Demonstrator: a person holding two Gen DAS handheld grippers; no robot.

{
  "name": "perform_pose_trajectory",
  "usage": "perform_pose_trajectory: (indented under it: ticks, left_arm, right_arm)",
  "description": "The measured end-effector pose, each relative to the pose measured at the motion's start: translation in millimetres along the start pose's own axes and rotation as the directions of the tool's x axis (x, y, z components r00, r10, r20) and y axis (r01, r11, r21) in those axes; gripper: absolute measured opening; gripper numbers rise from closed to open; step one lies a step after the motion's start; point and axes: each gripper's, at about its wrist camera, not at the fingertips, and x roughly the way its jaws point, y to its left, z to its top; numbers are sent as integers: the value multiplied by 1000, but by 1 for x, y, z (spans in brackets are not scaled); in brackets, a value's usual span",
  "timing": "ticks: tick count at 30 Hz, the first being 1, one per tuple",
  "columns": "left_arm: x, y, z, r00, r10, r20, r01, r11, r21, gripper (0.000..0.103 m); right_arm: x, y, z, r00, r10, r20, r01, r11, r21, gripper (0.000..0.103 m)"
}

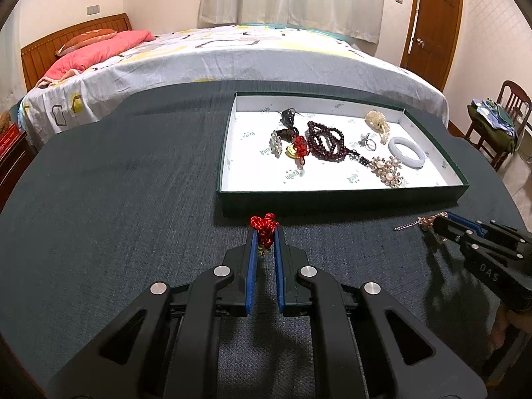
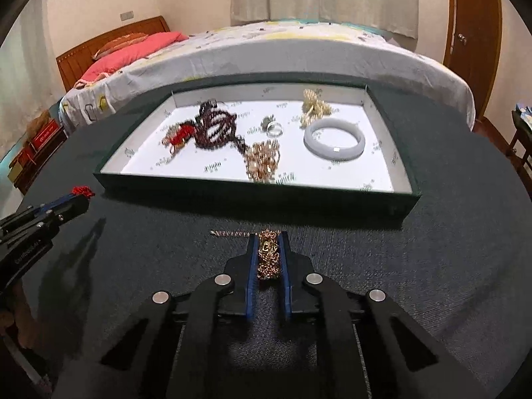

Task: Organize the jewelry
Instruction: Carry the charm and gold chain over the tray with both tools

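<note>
1. While both grippers sit low over the dark table cloth, we've got the left gripper clamped on a red knotted cord charm. The knot bunches up above the blue pads, with a small gold bit just peeking out below it.
2. Over on the right, the right gripper is pinched shut on a gold chain, which is bunched between its fingers. One loose end trails off to the left onto the cloth, and there's a little square gold piece in the bundle.
3. Both held pieces are outside the tray, just in front of its near wall.
4. The green tray with a white printed lining holds the rest: a dark red bead bracelet around the middle, a second red knot charm touching its left side, a sparkly brooch further left, and a dark knotted piece behind those.
5. Toward the right end of the tray we see a pale jade-looking bangle, a pearl flower brooch just beside it, a small ring, and a cream pearl cluster near the back wall.
6. The right wrist view is smeared (motion blur, probably), so the tray contents look doubled there; we're going by the left view for those.
7. Behind the table there's a bed with a pink pillow, curtains, and a wooden door.
</note>
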Motion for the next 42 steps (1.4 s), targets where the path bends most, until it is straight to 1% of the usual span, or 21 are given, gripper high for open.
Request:
perform_pose_trajectory:
  ticks: [7, 12, 19, 24, 30, 33, 36, 38, 42]
  left_arm:
    - [-16, -1, 9, 999, -6, 38, 7, 1000, -3, 10]
    - [-30, -3, 22, 997, -15, 81, 15, 1000, -2, 10]
    - [-44, -8, 49, 988, -37, 150, 35, 999, 12, 10]
    - [-48, -16, 73, 977, -51, 205, 47, 999, 24, 10]
    - [-45, -24, 102, 964, -58, 260, 50, 998, 37, 10]
    - [-38, -27, 110, 959, -52, 279, 44, 998, 35, 10]
    - [-28, -30, 112, 956, -36, 290, 25, 999, 42, 10]
    - [-17, -31, 109, 959, -30, 281, 18, 999, 45, 10]
    - [13, -29, 100, 975, -21, 223, 14, 999, 32, 10]
  right_arm:
    - [-26, 1, 14, 998, 8, 67, -8, 1000, 0, 12]
    - [-47, 3, 28, 992, 17, 124, -17, 1000, 0, 12]
    - [-74, -1, 55, 976, 17, 217, -16, 1000, -5, 12]
    - [-86, -6, 79, 960, 11, 279, -9, 1000, -8, 12]
    - [-81, -13, 99, 950, -4, 312, 7, 1000, -8, 12]
    - [-73, -17, 103, 948, -12, 319, 13, 1000, -1, 12]
    - [-58, -21, 102, 950, -27, 312, 26, 1000, 7, 12]
    - [-45, -23, 98, 955, -28, 294, 24, 1000, 19, 12]
    - [-16, -27, 86, 970, -26, 242, 19, 999, 32, 12]
